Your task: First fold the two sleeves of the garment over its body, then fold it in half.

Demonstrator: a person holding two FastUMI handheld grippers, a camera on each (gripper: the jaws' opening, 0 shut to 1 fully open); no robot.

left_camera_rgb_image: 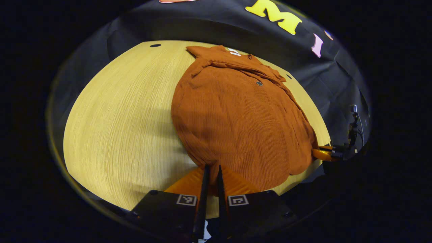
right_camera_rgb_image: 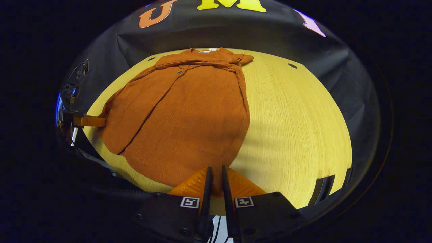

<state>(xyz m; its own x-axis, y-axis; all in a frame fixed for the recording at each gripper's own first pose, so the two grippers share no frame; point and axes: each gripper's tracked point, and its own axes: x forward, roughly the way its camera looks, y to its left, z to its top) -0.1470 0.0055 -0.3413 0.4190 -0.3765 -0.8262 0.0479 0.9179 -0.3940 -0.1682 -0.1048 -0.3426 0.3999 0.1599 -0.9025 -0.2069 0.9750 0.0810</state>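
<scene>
Ahead of the left gripper (left_camera_rgb_image: 212, 168) lies a garment (left_camera_rgb_image: 236, 118) of matt, finely ribbed cloth on a table (left_camera_rgb_image: 118, 128) of pale, smooth, straight-grained wood, with a wall (left_camera_rgb_image: 202, 27) of matt cloth beyond.

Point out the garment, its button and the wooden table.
garment (right_camera_rgb_image: 189, 114): right gripper view, middle of the body.
button (left_camera_rgb_image: 259, 83): left gripper view, its face.
wooden table (right_camera_rgb_image: 297, 121): right gripper view, bare top.

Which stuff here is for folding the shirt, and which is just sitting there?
For the job:
- shirt, its sleeves already lying over the body
- left gripper, jaws closed on the hem
- right gripper, jaws closed on the hem

Just there:
- table under the shirt
- booth wall
</scene>
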